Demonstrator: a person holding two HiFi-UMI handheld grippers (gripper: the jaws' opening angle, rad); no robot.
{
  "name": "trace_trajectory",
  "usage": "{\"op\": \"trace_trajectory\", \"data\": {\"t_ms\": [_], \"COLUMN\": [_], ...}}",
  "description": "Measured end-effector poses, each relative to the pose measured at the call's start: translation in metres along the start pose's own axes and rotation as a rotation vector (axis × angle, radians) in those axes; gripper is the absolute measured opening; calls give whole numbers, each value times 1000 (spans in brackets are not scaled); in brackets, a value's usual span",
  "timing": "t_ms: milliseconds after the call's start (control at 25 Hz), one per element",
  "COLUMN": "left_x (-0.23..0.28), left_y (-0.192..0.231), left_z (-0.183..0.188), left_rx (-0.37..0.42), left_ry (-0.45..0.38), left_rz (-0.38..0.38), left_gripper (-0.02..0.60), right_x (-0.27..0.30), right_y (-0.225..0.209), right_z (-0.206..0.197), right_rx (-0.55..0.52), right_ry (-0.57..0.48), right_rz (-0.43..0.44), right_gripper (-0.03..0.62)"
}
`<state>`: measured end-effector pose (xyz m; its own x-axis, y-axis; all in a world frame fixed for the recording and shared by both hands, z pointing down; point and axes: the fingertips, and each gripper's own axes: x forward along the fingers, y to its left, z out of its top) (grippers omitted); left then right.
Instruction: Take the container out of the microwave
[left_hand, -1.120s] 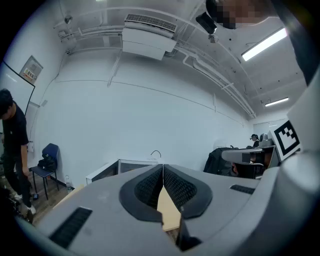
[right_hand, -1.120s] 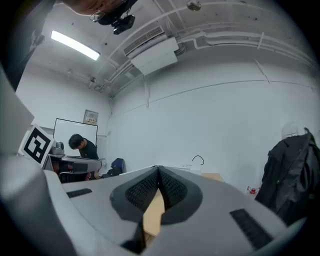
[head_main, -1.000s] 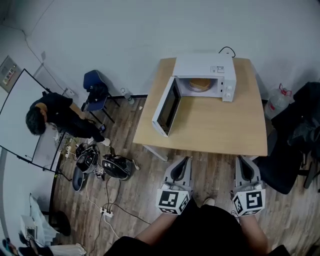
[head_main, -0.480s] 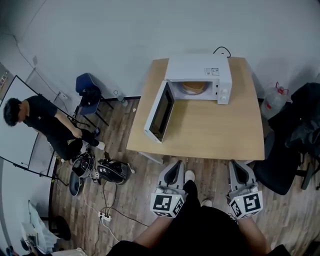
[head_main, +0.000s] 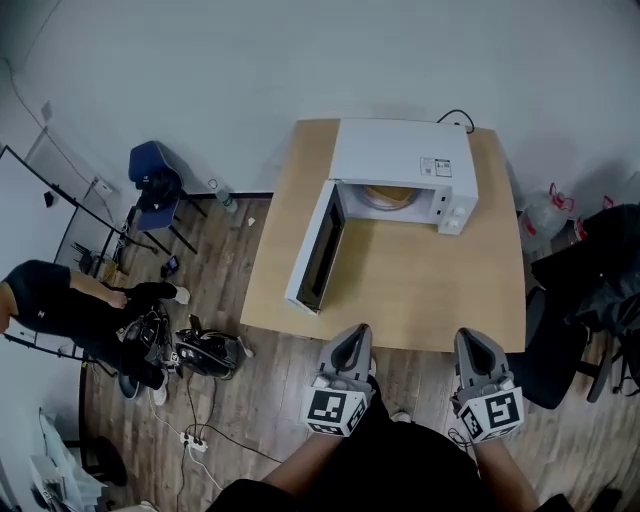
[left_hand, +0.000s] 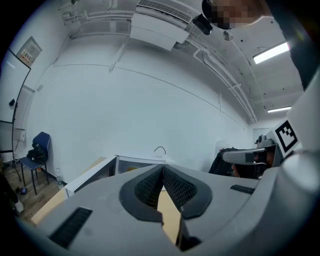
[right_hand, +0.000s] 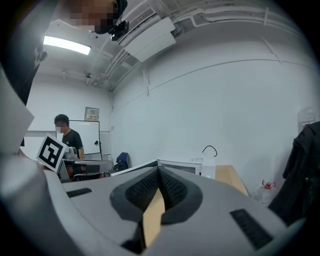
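A white microwave (head_main: 405, 170) stands at the far side of a wooden table (head_main: 420, 285) with its door (head_main: 318, 246) swung open to the left. Inside it sits a tan round container (head_main: 388, 194), partly hidden by the oven's roof. My left gripper (head_main: 350, 345) and right gripper (head_main: 470, 345) are held side by side just short of the table's near edge, both shut and empty. In the left gripper view the jaw tips (left_hand: 162, 167) meet in front of the microwave (left_hand: 135, 162); in the right gripper view the tips (right_hand: 158, 172) meet too, with the microwave (right_hand: 192, 165) beyond.
A blue chair (head_main: 153, 185) stands at the left by the wall. A person (head_main: 60, 305) crouches over bags and cables (head_main: 195, 350) on the floor at the left. A dark chair with clothing (head_main: 590, 290) stands right of the table, a plastic bottle (head_main: 545, 215) behind it.
Both grippers have come forward to the table's near edge. The microwave and table now lie nearer in the head view. The person at the left has moved down toward the frame's edge.
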<state>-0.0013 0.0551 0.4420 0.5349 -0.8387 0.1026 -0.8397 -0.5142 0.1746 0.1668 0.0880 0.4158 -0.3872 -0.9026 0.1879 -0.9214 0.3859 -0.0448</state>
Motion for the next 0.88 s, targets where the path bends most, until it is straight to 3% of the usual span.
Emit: {"op": "trace_trajectory", "data": {"t_ms": [160, 320, 480, 880], "left_x": [29, 56, 74, 98], "left_y": [36, 64, 86, 116], "left_z": [1, 4, 2, -3], "left_rx": [-32, -25, -19, -65], "left_ry": [17, 25, 41, 45], "left_rz": [-36, -81, -127, -92], "left_gripper": [9, 9, 9, 9], "right_x": [48, 93, 130, 204], "right_y": [2, 7, 9, -17], "right_z": [2, -8, -11, -22], "right_rx": [-3, 31, 23, -62], "right_ry": [40, 125, 147, 215], "right_rz": [-8, 2, -32, -22], "right_gripper": [60, 60, 60, 60]}}
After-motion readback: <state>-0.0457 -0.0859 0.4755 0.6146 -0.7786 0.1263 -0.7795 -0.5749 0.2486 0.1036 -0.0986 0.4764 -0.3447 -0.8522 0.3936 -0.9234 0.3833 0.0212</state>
